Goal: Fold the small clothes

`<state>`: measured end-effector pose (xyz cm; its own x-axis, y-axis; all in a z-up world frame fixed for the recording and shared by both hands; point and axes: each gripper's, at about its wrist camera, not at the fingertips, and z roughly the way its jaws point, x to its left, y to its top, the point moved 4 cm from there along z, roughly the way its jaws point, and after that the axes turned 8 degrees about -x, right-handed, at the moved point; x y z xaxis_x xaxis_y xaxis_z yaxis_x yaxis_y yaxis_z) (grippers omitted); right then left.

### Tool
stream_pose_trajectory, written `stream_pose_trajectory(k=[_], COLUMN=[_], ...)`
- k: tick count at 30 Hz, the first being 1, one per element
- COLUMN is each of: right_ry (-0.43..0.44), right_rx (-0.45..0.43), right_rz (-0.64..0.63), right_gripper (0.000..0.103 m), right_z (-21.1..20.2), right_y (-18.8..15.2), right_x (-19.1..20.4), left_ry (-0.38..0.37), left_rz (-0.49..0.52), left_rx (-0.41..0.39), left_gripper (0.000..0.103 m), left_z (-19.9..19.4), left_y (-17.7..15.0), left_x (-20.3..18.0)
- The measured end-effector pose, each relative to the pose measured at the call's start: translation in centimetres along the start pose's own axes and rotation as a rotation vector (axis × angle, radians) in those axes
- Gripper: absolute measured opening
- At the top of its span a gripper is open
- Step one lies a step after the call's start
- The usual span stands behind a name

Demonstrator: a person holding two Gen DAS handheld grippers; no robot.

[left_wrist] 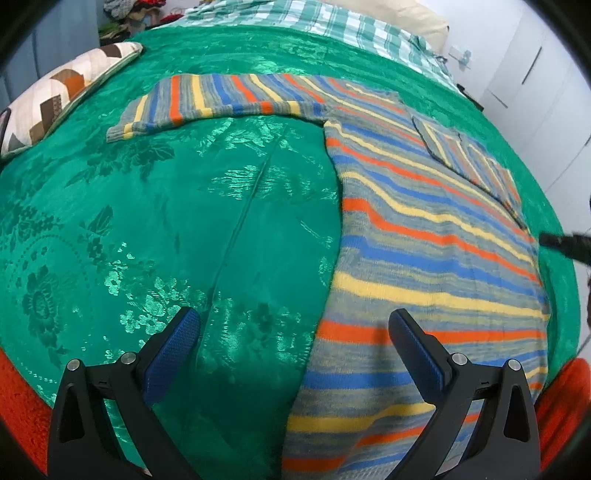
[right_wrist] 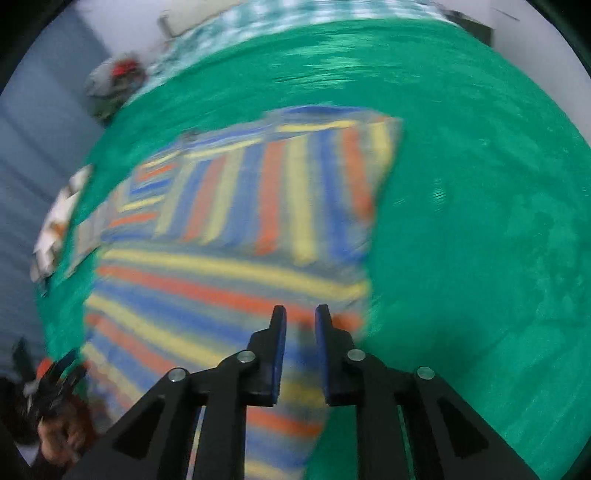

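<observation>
A glossy green floral bedspread is covered by the striped blue, orange and yellow knitted sweater, one sleeve already folded across; left hand-held gripper is held released over its edge, right hand-held gripper narrowed, gripping nothing

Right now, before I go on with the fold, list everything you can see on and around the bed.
striped sweater: one, grey with orange, yellow and blue stripes, flat on the bedspread; one sleeve folded over the body, the other stretched out sideways
bedspread: one, shiny green floral, covering the bed
patterned pillow: one, cream and brown, far left of the bed
checked cloth: one, green and white, far end of the bed
red fabric: red, at the near edge
clothes heap: mixed colours, beyond the bed
left tongs: black, blue pads, wide open over the sweater's edge
right tongs: black, blue pads, narrow gap, nothing between, over the sweater's hem
</observation>
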<state>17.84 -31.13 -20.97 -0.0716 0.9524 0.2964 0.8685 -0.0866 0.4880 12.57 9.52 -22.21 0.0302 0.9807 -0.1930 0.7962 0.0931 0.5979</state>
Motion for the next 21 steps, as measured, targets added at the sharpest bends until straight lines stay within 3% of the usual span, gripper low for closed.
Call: stream_pose_trajectory(k=[2, 4, 5, 6, 7, 8, 10, 14, 17, 19, 21], right_ry=[0.044, -0.001, -0.019, -0.011, -0.056, -0.118, -0.126, -0.007, 0.034, -0.039, -0.103], right_rx=[0.046, 0.098, 0.09, 0.062, 0.051, 0.042, -0.001, 0.005, 0.111, 0.187, 0.175], right_rz=[-0.009, -0.01, 0.004, 0.023, 0.043, 0.051, 0.052, -0.012, -0.049, -0.052, -0.026], right_gripper=[0.025, 0.025, 0.02, 0.009, 0.008, 0.012, 0.013, 0.013, 0.023, 0.024, 0.023], right_z=[0.2, 0.7, 0.5, -0.2, -1.1, -2.2, -4.3, -6.6, -4.6, -3.8, -4.3], right_y=[-2.8, -5.9, -7.1, -7.6, -8.0, -8.4, -8.6, -10.6, -13.7, -16.1, -17.1], right_x=[0.5, -0.8, -2.1, -2.9, -4.1, -4.8, -4.7, -1.0, 2.0, 1.3, 0.0], left_ry=[0.007, 0.02, 0.029, 0.038, 0.041, 0.041, 0.033, 0.029, 0.048, 0.091, 0.101], left_rz=[0.024, 0.05, 0.065, 0.076, 0.08, 0.079, 0.07, 0.073, 0.117, 0.168, 0.186], left_rx=[0.005, 0.015, 0.021, 0.026, 0.026, 0.025, 0.018, 0.024, 0.064, 0.091, 0.096], left_gripper=[0.102, 0.102, 0.102, 0.102, 0.102, 0.102, 0.102, 0.102, 0.102, 0.102, 0.102], left_z=[-0.1, -0.2, -0.1, -0.2, -0.3, -0.3, -0.7, -0.9, -0.6, -0.3, -0.5], left_y=[-0.3, -0.6, -0.8, -1.0, -1.1, -1.1, -1.0, -1.2, -1.9, -2.6, -2.7], left_x=[-0.3, -0.5, -0.6, -0.7, -0.7, -0.8, -0.8, -1.0, -1.6, -2.0, -2.0])
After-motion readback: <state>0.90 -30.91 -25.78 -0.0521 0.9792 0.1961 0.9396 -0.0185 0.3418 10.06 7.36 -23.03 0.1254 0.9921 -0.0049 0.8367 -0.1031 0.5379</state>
